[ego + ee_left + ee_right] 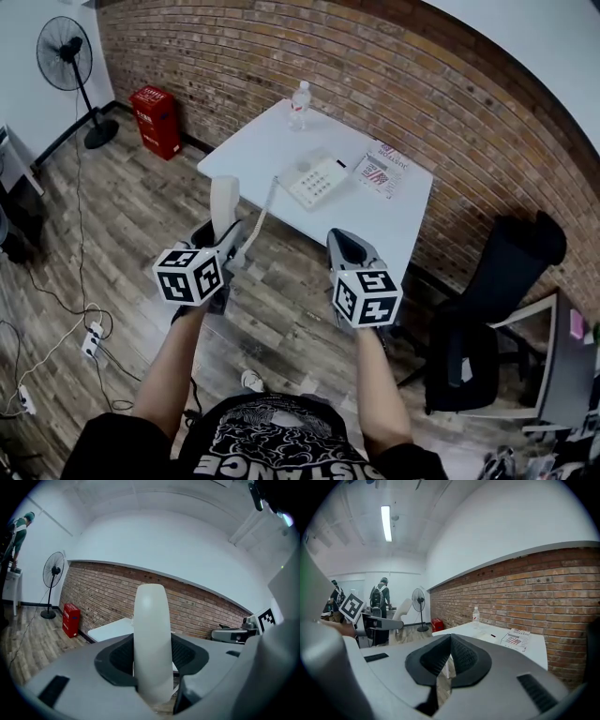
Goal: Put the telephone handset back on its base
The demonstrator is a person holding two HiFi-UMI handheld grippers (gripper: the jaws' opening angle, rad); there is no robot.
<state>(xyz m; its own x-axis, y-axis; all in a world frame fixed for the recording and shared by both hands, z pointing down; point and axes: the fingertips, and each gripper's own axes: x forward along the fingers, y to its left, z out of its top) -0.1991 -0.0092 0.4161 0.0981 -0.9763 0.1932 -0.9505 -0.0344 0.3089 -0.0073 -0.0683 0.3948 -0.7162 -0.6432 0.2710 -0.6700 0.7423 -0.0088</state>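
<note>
Left gripper (223, 240) grips the white handset (151, 639) upright, well short of the table (253, 150) where its base (316, 178) sits, cord (263, 208) running between. Right gripper (343, 247) is closed, empty. Carry the handset forward, tip it flat, line it up over the cradle, then release.

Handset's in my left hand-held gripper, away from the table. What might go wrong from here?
1. The cord runs nearly straight from handset to base; backing away might drag the base off the table.
2. The left hand-held gripper pinches only the handset's lower end, so it may pivot or slip.
3. The bottle stands beyond the base; overreaching could tip it.
</note>
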